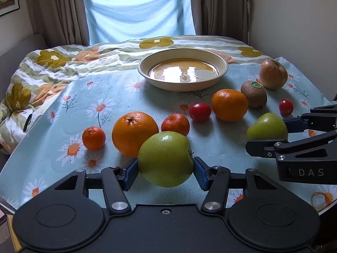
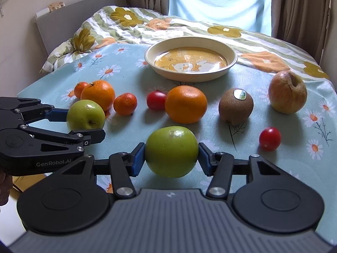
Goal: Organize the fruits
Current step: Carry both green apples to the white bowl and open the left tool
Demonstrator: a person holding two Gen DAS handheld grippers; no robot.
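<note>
My left tongs pinch a green apple between the two blue pads, one pad on each side of it. My right tongs pinch a second green apple in the same way. Both apples are held over the near part of the flowered cloth that covers the surface. From the left camera, my right tongs come in at the right edge with their apple; from the right camera, my left tongs come in at the left edge.

The other fruits lie on the cloth between me and the cream bowl, which stands at the far side, with a yellow cartoon picture on its bottom. On the left side there is a big orange, with a small mandarin just beside it on its left and another small mandarin on its right. Near the middle, a red cherry tomato sits close against a second orange; whether they touch, I cannot tell. More to the right is a kiwi with a sticker on top, then a wrinkled red-yellow apple at the far right. A second cherry tomato lies alone in front of the kiwi and this apple, apart from both.

Behind the cloth is a striped flowered blanket.
</note>
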